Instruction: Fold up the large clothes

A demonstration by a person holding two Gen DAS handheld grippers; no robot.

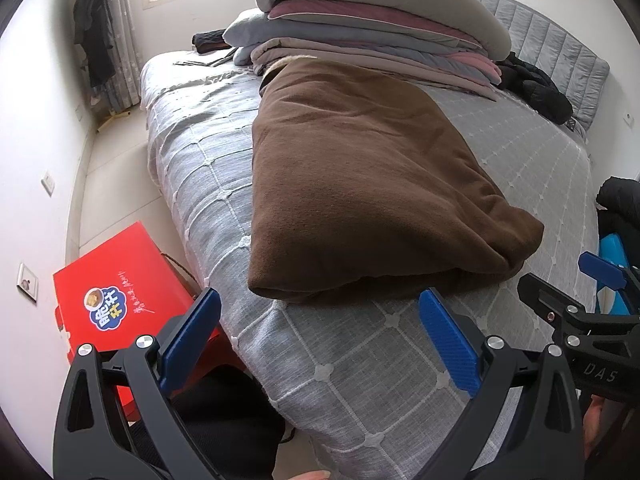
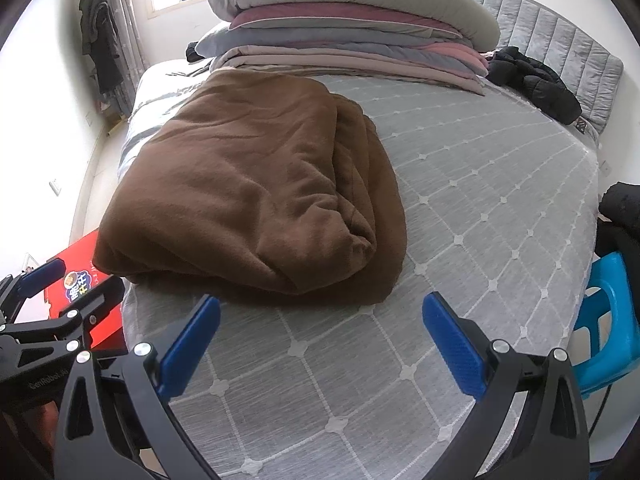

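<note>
Nearest our lenses were the blue pads (image 1: 192,340) of our two grippers, both poised over the foot end of the bed (image 2: 460,208). We held the left gripper (image 1: 320,340) with its jaws spread wide and nothing between them; below it lay the bed's near left corner, and to its left a red box (image 1: 116,292) stood on the floor against the bedside. We held the right gripper (image 2: 320,344) with its jaws just as wide apart and likewise empty, over bare grey quilted cover, a blue stool (image 2: 608,332) off to its right beside the bed.

We saw the folded brown garment (image 2: 248,184) lying flat on the bed, ahead of both pairs of jaws and touching neither. From the left wrist its near folded edge sat just beyond the gap between the pads, slightly toward the right pad. From the right wrist it lay ahead and to the left, its near edge close to the left pad's tip. Beyond it a stack of folded bedding (image 1: 372,36) rested at the head of the bed, a black jacket (image 2: 532,80) to the right of the stack.
</note>
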